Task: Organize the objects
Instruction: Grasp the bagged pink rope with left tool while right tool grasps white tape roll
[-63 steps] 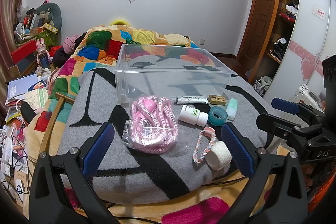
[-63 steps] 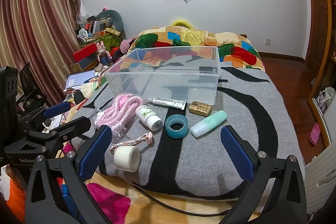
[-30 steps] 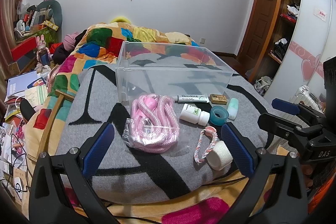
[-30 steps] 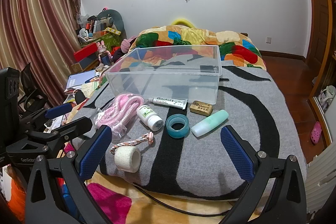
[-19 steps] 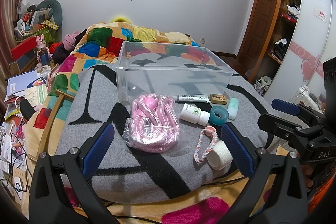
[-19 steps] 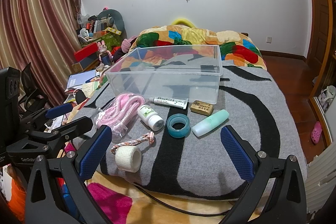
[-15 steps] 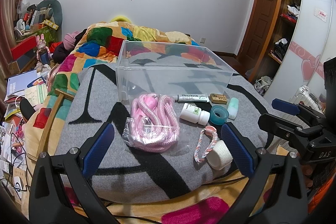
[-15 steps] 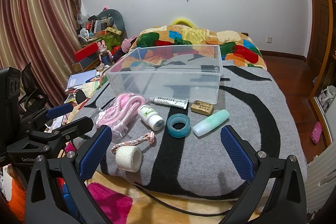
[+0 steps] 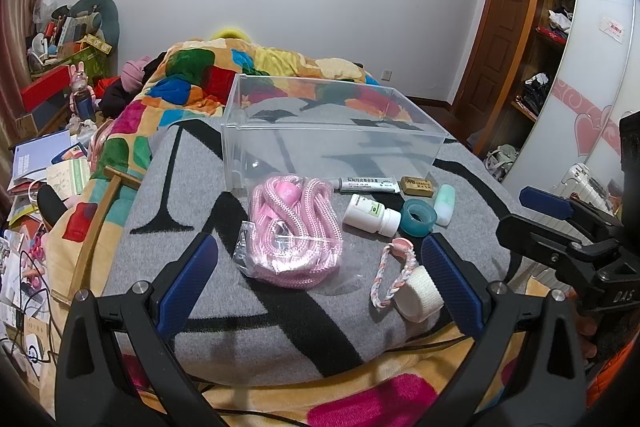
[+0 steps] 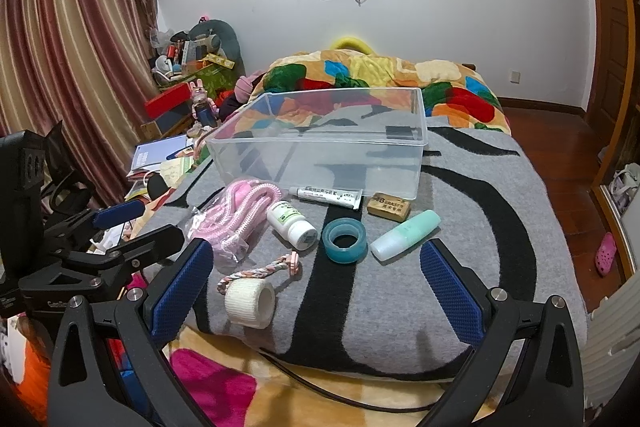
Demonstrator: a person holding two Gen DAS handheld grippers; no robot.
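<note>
Both hand-held grippers still spread, clear bin unmoved

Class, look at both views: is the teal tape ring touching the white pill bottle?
Apart. The right wrist view shows a strip of grey blanket between the tape ring and the pill bottle.

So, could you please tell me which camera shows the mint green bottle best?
The right wrist view: the mint green bottle lies unobstructed there, seen along its length. In the left wrist view it is farther off, foreshortened and partly behind the teal tape roll.
</note>
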